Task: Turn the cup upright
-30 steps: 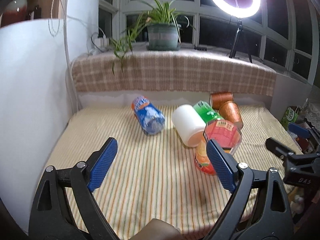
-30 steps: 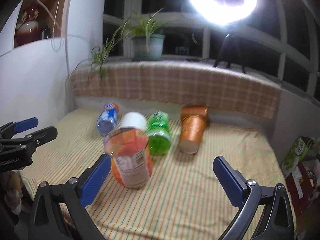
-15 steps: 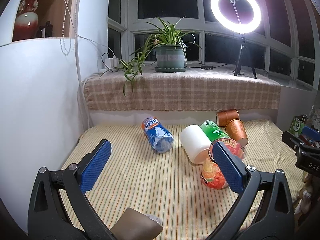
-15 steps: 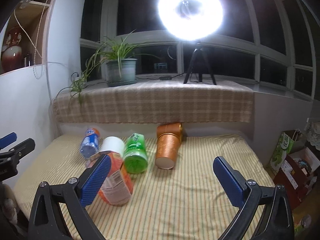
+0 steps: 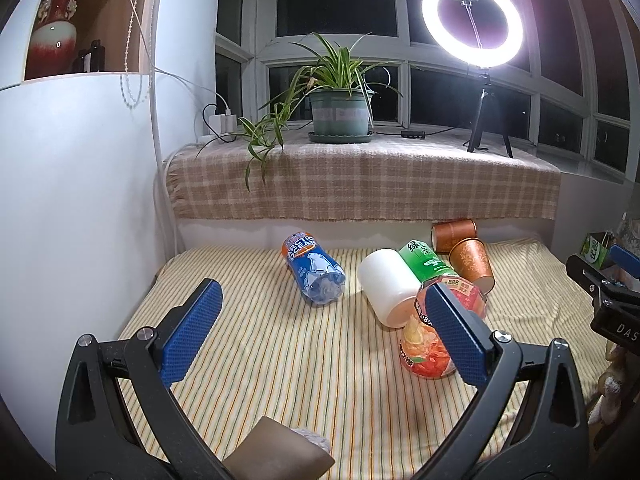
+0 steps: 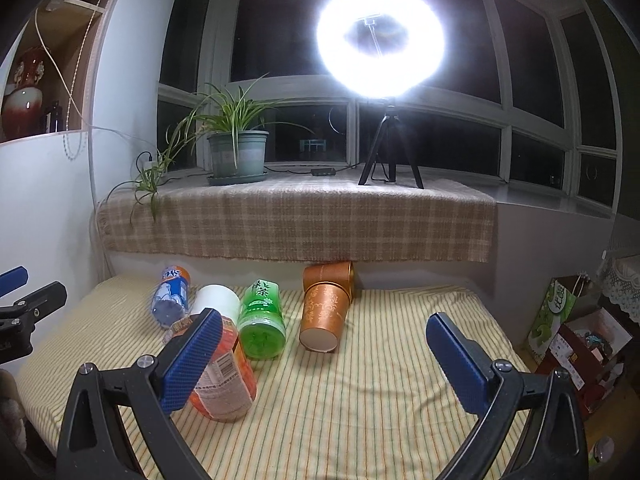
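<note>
Both cameras have pulled back and risen, so the left gripper (image 5: pixel 320 336) and right gripper (image 6: pixel 320 356) hover wide apart and empty, while the copper cup (image 6: pixel 323 317) lies unturned mid-frame.

Striped woven bedsheet (image 5: pixel 304 364) – matt cloth, glossy clear-plastic blue bottle (image 5: pixel 314 268), copper-sheen paper cup (image 6: pixel 322 314), smooth white cup (image 5: pixel 386 286)

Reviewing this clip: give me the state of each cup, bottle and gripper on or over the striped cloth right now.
White cup: on its side.
Near copper cup: on its side.
Far copper cup: on its side.
Blue bottle: lying down.
Green bottle: lying down.
Orange bottle: lying down.
Left gripper: open, empty.
Right gripper: open, empty.
</note>
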